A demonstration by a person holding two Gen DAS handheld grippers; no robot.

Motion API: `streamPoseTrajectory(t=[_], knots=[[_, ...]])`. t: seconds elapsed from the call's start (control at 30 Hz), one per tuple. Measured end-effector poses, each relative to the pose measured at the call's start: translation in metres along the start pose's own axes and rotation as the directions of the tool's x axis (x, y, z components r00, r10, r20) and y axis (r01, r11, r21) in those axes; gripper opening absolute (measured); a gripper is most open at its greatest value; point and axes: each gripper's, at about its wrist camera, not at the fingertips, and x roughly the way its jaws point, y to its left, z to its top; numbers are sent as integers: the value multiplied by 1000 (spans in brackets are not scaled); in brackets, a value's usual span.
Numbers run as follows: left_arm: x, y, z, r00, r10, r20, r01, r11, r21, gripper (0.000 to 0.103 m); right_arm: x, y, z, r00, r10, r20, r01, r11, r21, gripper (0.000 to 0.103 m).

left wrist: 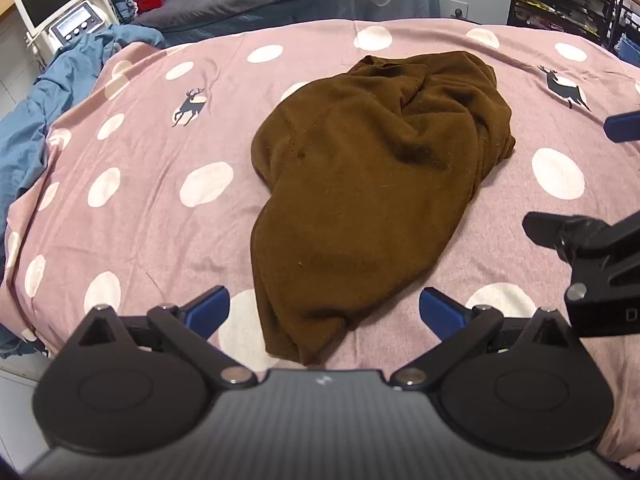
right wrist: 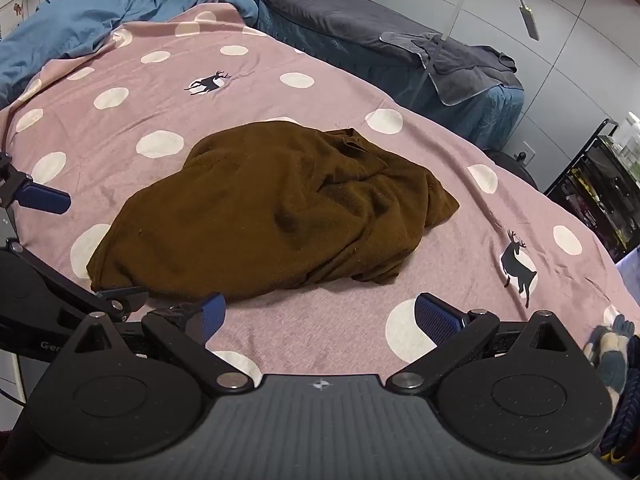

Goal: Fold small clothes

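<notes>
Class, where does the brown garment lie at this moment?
In both wrist views the brown garment lies crumpled mid-bed on the pink dotted sheet, ahead of both open hand-held grippers, untouched.

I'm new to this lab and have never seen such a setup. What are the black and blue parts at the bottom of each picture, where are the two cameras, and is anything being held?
Those parts are two hand-held grippers; a person carries one in each hand. Each has a fisheye camera looking forward along its two blue-padded fingers. One picture comes from the left gripper, the other from the right gripper, and each gripper also shows at the edge of the other's view. Both look down on a bed with a pink spotted cover. A crumpled brown garment lies on it, not yet folded. Both grippers are open and hold nothing; the garment's near end lies between the left gripper's fingers, which do not press on it.
</notes>
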Motion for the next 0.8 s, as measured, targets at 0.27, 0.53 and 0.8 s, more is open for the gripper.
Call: streamPoseTrajectory(t=[0.27, 0.53, 0.8], knots=[[1, 9, -3, 1000, 16, 1, -16, 1000, -13, 103, 3, -5, -1, 1000, -14, -5, 14, 1000, 15, 103], [0, 11, 2, 999, 32, -23, -32, 999, -11, 103, 4, -6, -1, 1000, -12, -10, 12, 1000, 17, 103], [1, 10, 3, 997, 70, -32, -70, 997, 11, 103, 5, -5, 0, 1000, -12, -21, 12, 1000, 11, 103]])
